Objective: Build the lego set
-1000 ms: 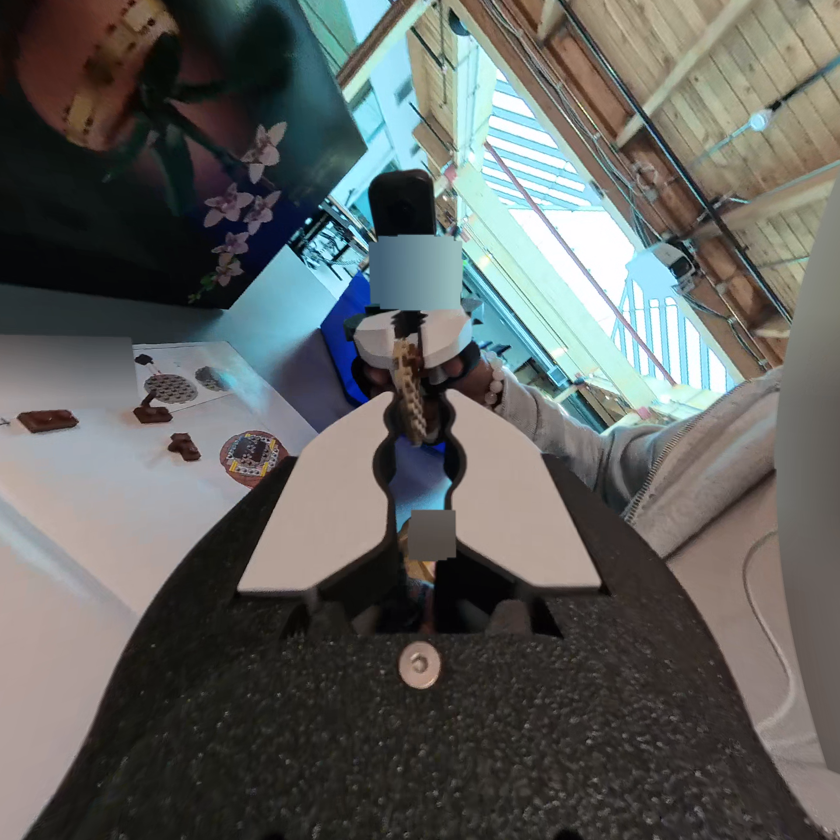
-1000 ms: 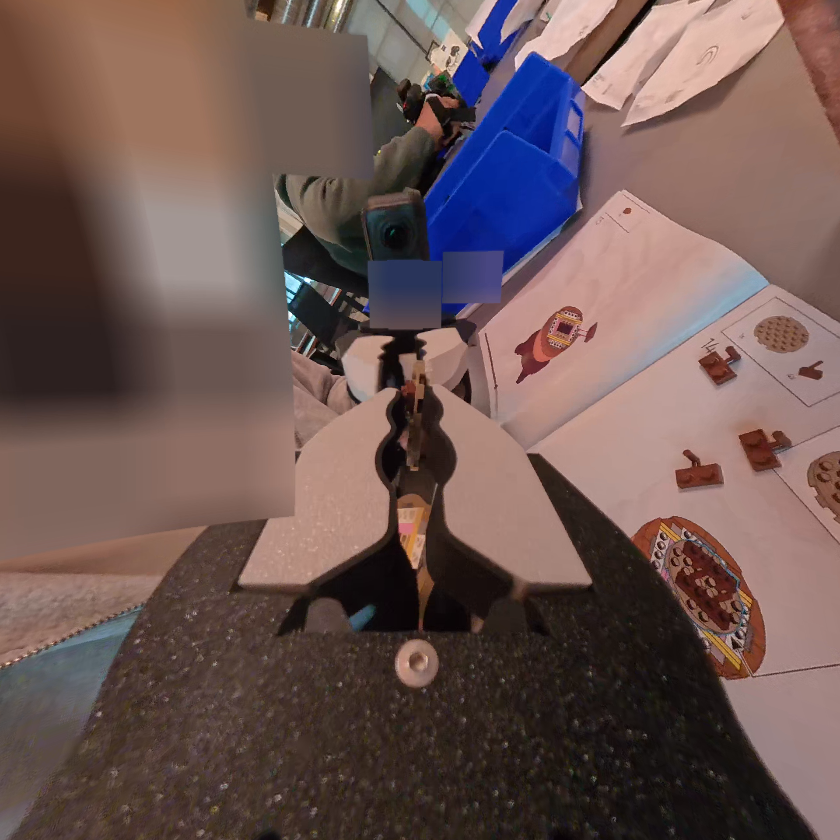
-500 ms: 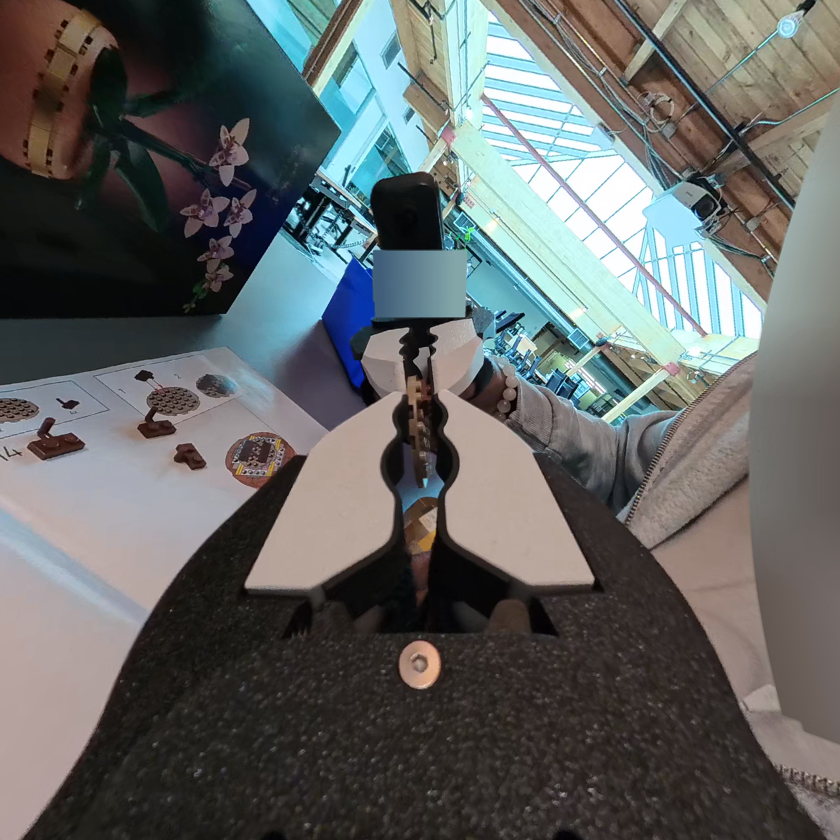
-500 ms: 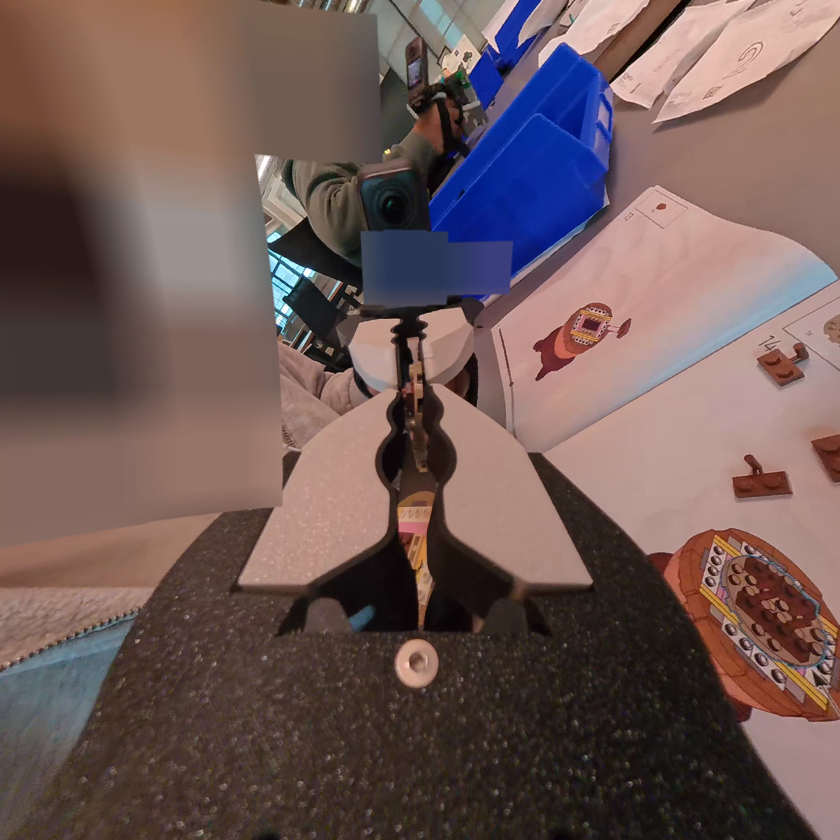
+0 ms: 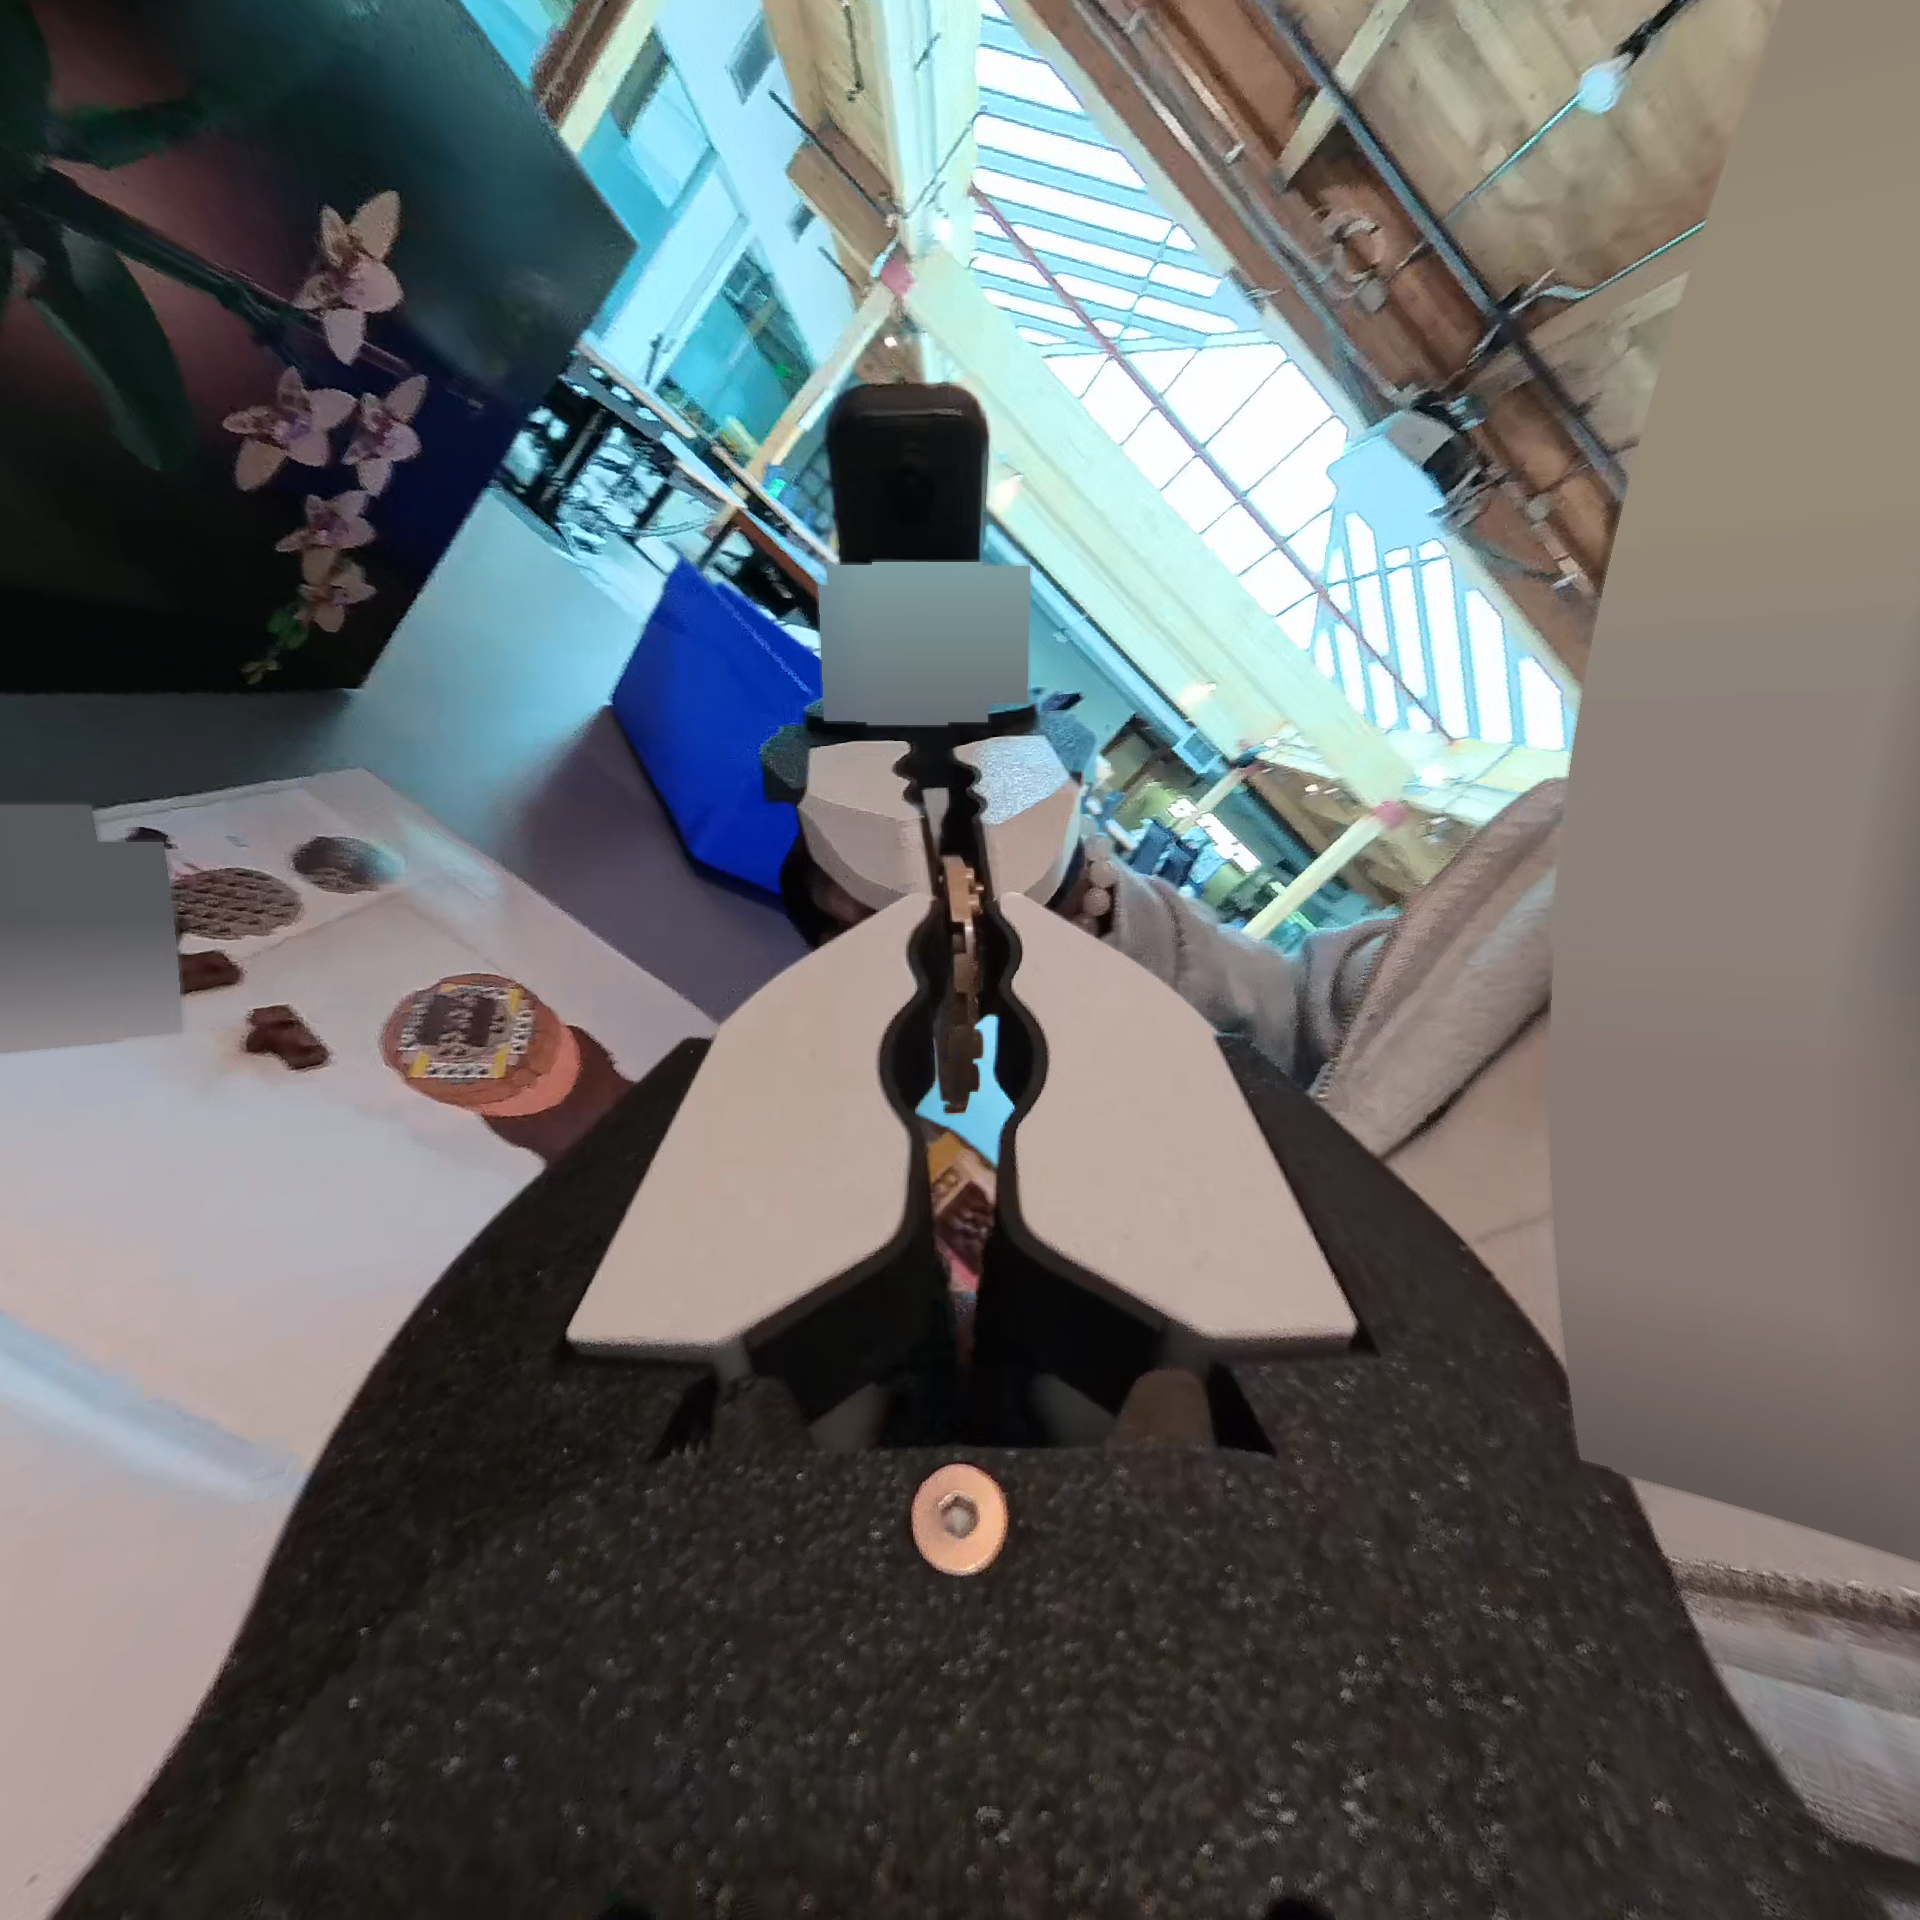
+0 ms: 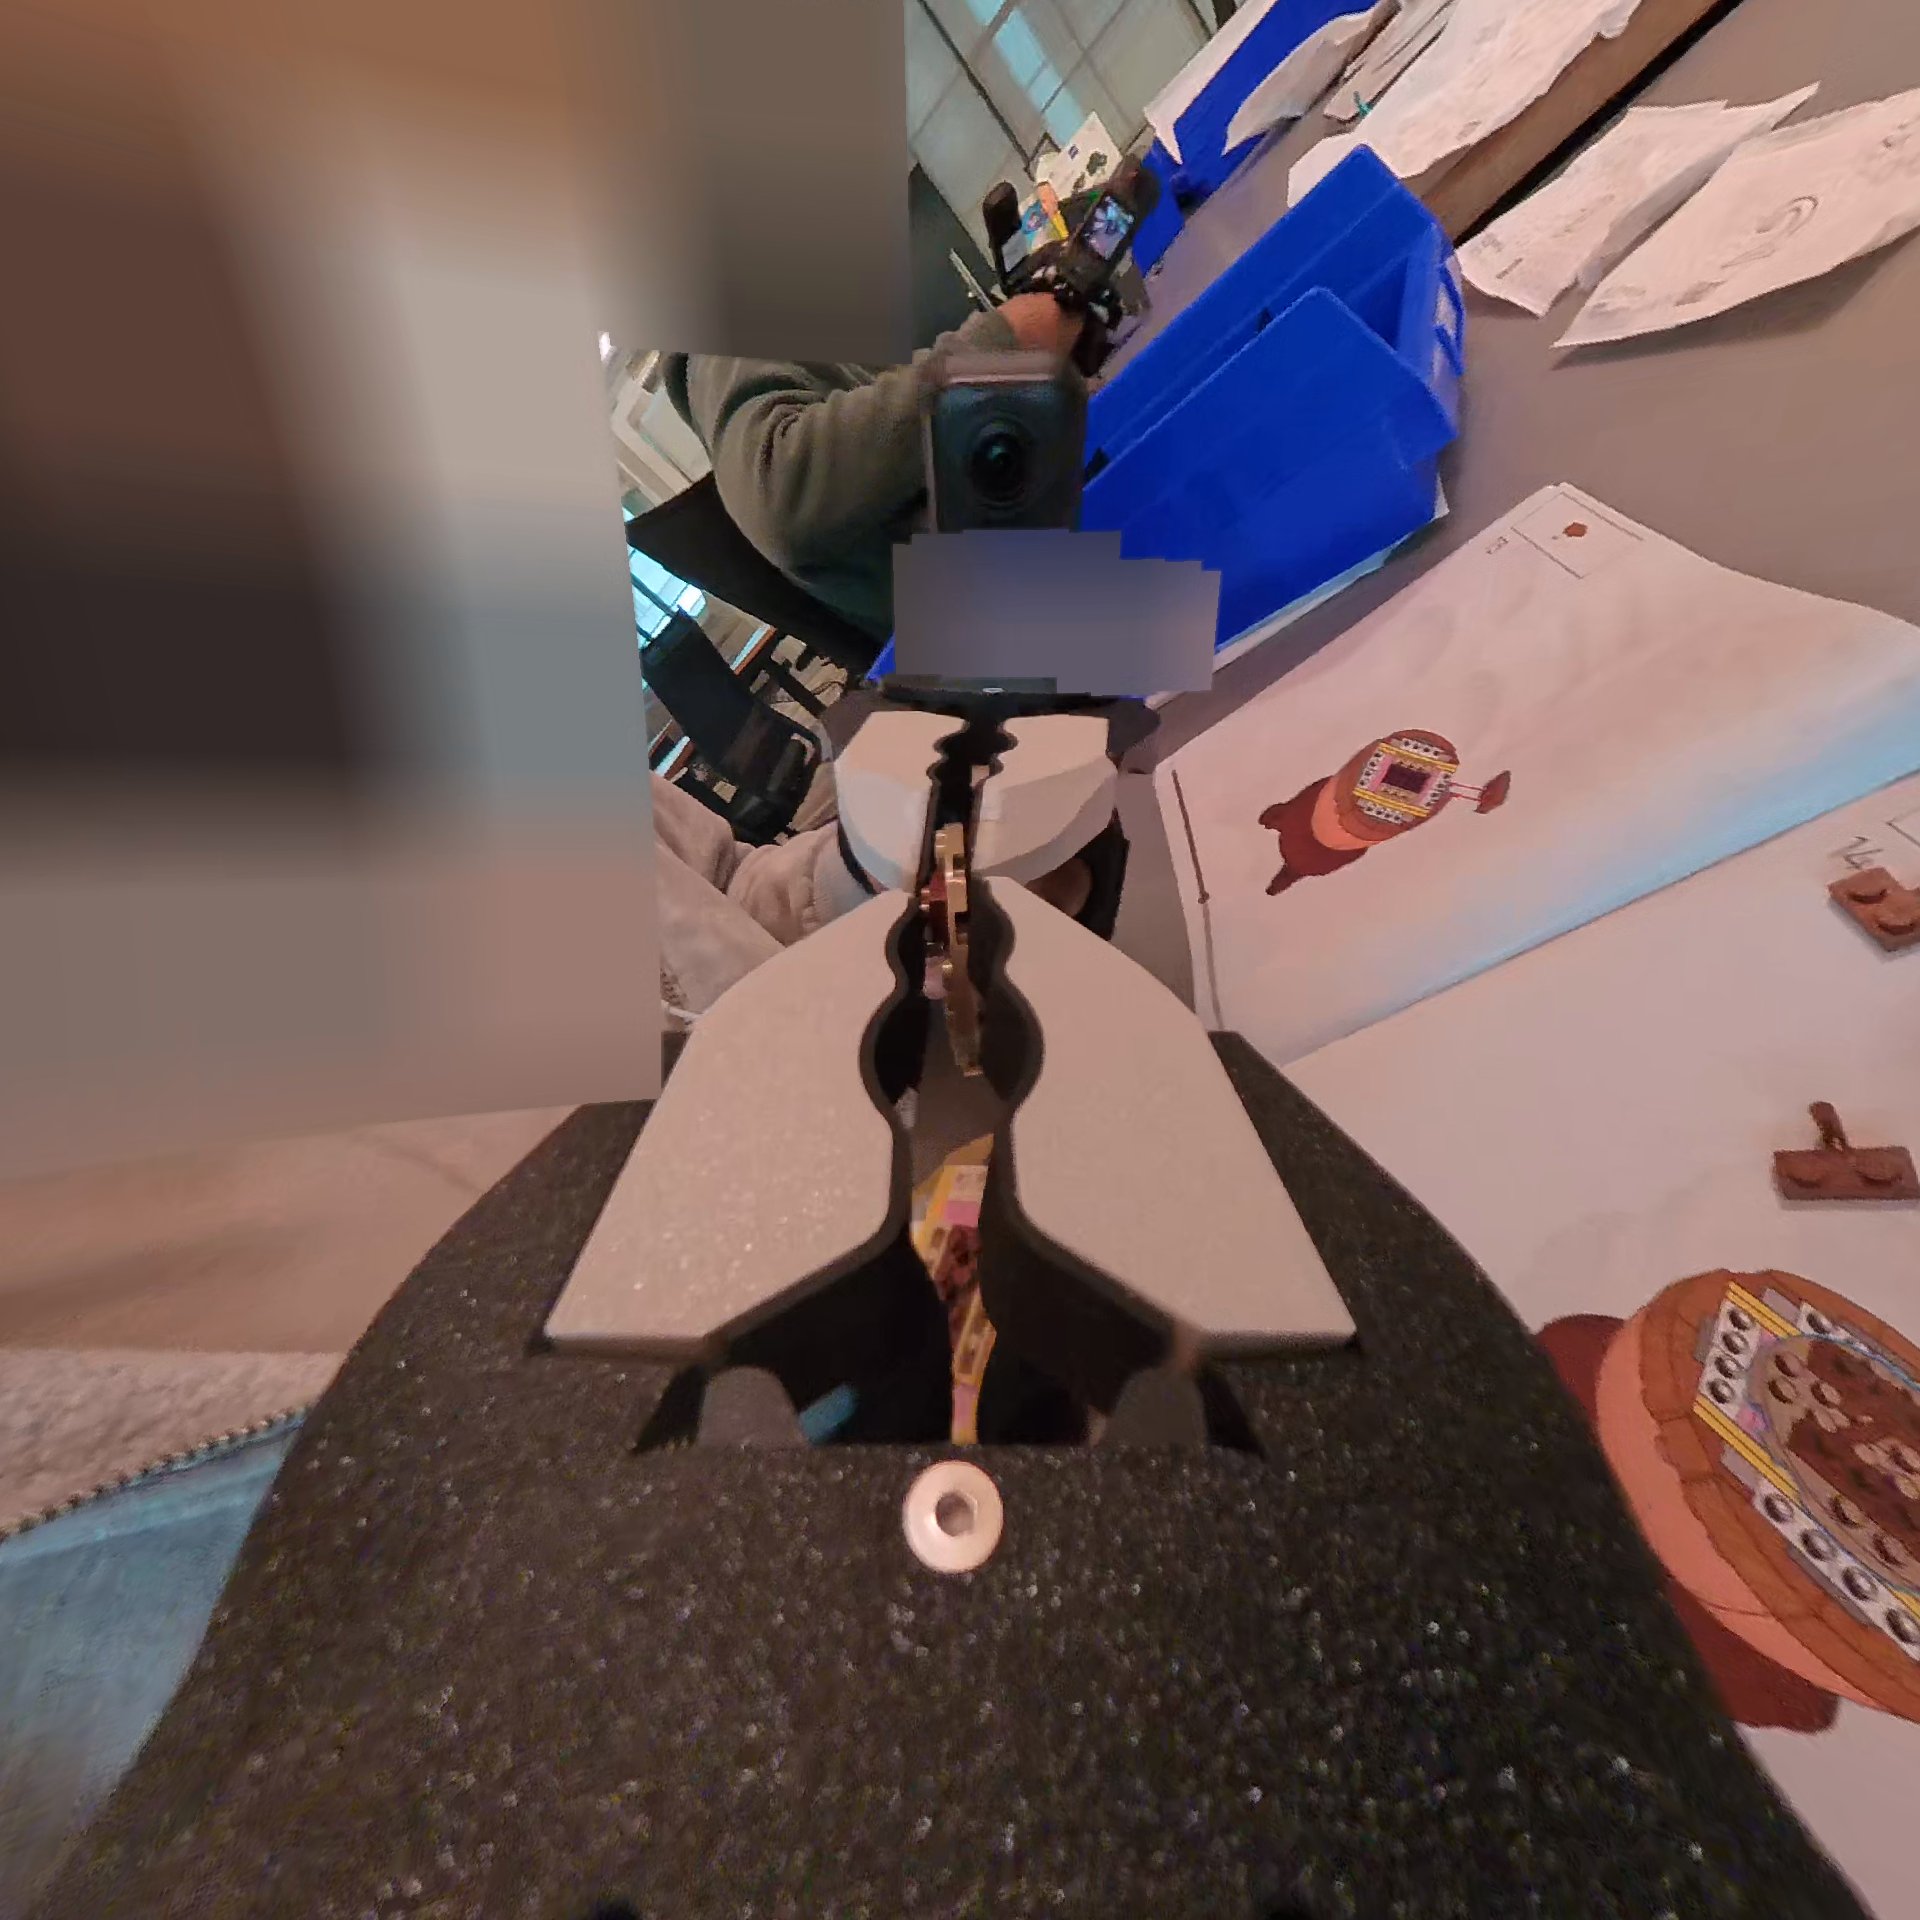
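A flat tan and brown lego assembly (image 5: 958,987) is held edge-on in the air between my two grippers, which face each other tip to tip. My left gripper (image 5: 961,920) is shut on its near edge. The right gripper (image 5: 940,821) faces it from beyond, gripping the far edge. In the right wrist view my right gripper (image 6: 956,909) is shut on the same assembly (image 6: 954,971), and the left gripper (image 6: 961,790) is opposite. Most of the assembly is hidden between the fingers.
The open instruction booklet (image 5: 208,1195) lies on the grey table with loose brown pieces (image 5: 283,1036) on it; these pieces also show in the right wrist view (image 6: 1844,1169). Blue bins (image 6: 1268,447) and a dark flower-printed box (image 5: 208,312) stand behind. A person's green sleeve (image 6: 821,447) shows farther back. Only a small space, under 4 cm, lies between the two pairs of fingers.
Both grippers stay shut on the assembly. The pair has turned, so the assembly now shows thinner and more edge-on, and the booklet has shifted in both views.
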{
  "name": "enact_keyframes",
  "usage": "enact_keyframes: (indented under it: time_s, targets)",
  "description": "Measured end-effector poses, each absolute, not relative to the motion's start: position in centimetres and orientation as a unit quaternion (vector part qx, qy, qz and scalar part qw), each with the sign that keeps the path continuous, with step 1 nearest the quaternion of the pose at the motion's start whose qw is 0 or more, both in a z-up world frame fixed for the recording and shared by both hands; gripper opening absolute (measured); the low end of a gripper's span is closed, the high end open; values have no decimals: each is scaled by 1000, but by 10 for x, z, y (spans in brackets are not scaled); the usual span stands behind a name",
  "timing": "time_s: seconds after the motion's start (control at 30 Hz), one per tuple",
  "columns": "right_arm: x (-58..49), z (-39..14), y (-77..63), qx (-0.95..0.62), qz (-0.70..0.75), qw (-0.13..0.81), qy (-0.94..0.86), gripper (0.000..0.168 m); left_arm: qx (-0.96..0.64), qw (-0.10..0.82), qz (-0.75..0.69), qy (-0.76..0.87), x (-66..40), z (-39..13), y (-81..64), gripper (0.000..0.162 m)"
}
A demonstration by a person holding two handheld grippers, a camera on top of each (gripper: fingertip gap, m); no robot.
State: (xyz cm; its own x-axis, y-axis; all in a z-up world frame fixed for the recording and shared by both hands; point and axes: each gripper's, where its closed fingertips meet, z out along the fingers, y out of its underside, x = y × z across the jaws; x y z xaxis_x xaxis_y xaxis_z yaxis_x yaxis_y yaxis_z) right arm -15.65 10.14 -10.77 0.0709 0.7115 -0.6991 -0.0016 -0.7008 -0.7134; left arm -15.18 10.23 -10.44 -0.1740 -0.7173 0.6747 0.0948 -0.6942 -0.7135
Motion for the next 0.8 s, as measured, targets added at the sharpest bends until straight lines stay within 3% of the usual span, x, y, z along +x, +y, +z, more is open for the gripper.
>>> enact_keyframes:
  time_s: [0.43, 0.63, 0.73, 0.77, 0.8]
  targets:
    - [-151, -98, 100, -673, 599, 328, -284, 8, -562, 252, -740, 271, -149, -96, 97, 5]
    - [-144, -96, 105, -669, 540, 399, -320, 9, -560, 246, -740, 279, -144, -96, 101, 5]
    - [-126, -70, 114, -611, 477, 535, -336, 26, -559, 252, -741, 275, -143, -93, 107, 5]
    - [-114, -55, 117, -583, 452, 589, -330, 42, -561, 254, -739, 272, -144, -94, 110, 5]
    - [-103, -37, 118, -550, 435, 641, -311, 86, -566, 257, -736, 269, -144, -95, 114, 5]
